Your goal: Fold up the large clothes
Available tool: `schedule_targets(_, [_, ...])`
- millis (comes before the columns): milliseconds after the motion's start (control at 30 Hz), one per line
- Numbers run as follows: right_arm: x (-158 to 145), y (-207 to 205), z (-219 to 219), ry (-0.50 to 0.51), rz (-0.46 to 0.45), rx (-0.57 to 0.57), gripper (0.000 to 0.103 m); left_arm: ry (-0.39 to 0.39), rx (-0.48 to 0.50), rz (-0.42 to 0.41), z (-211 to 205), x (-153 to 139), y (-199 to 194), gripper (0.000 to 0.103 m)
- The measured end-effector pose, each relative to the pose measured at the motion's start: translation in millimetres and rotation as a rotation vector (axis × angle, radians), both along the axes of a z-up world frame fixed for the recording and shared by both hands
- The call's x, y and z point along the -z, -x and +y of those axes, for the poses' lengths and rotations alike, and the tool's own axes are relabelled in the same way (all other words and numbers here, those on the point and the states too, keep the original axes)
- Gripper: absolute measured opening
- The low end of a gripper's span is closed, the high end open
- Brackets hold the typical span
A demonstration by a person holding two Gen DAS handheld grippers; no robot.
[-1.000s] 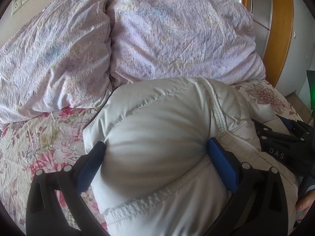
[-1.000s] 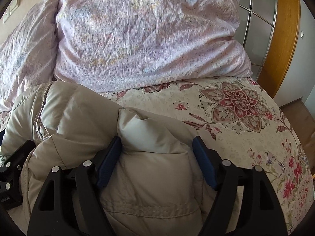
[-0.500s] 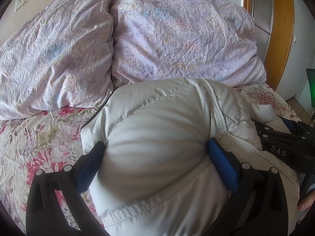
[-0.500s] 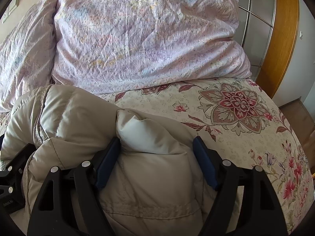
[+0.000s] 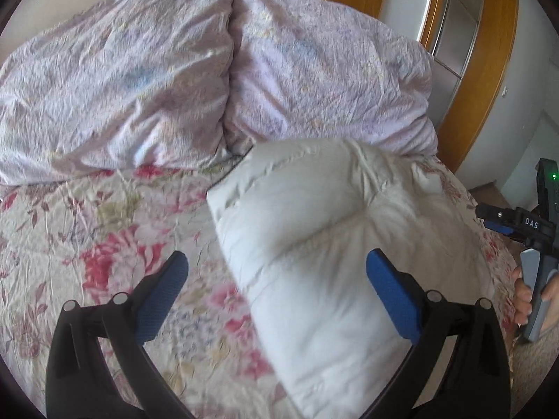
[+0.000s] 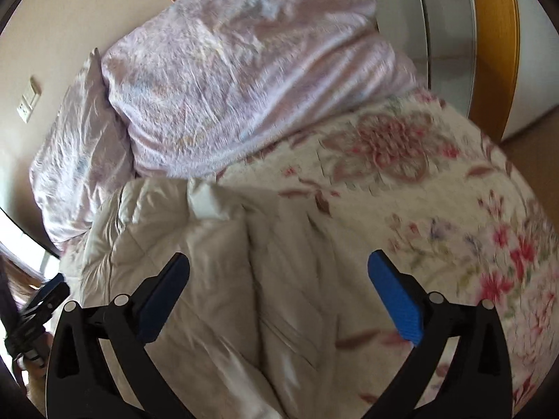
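Observation:
A padded white jacket (image 5: 332,227) lies bundled on the floral bedspread (image 5: 87,244), just below the pillows. My left gripper (image 5: 276,262) hovers open above its left edge, one blue pad over the jacket and the other over the bedspread, touching nothing. In the right wrist view the same jacket (image 6: 244,262) lies under my right gripper (image 6: 278,262), whose jaws are opening wide with no pad on the cloth. The right gripper (image 5: 496,220) also shows at the right edge of the left wrist view, held by a hand (image 5: 522,300).
Two lilac pillows (image 5: 122,80) (image 5: 314,76) lean against the headboard wall behind the jacket. A wooden door frame (image 5: 482,70) and floor lie beyond the bed's right side. The bedspread (image 6: 454,192) stretches out to the right of the jacket.
Both grippers have let go of the jacket and spread wide. They have drawn back and up, and the right one has rolled. The jacket now rests on the bed.

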State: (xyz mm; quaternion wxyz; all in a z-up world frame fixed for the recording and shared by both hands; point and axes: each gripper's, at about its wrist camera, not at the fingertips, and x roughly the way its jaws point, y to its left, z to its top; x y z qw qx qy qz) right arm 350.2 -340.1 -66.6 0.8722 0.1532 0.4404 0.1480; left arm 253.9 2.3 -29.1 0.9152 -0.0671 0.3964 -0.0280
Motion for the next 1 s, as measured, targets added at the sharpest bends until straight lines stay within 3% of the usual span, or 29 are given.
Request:
schedule_targets(100, [16.1,-0.1,-3.7,-0.041,0.095,-0.045,0.102,0.026,0.019,0.057,1.6,11.8,1.0,0.101])
schedule_targets(400, [55.2,-8.8,-18.8,-0.31,0.286,-0.091,0.102,0.246,0.048,0.149,18.4,33.2,2.0,0.101])
schedule_targets(833, [77.0,-19.0,-8.5,-0.458,0.385,-0.176,0.102,0.27,0.069,0.147,14.0,38.8,-0.6,0.101])
schedule_targets(1000, [76.8,-22.0,11.9,-0.481,0.411,-0.242,0.102,0.315,0.074,0.16,18.2,44.1,-2.2,0.101])
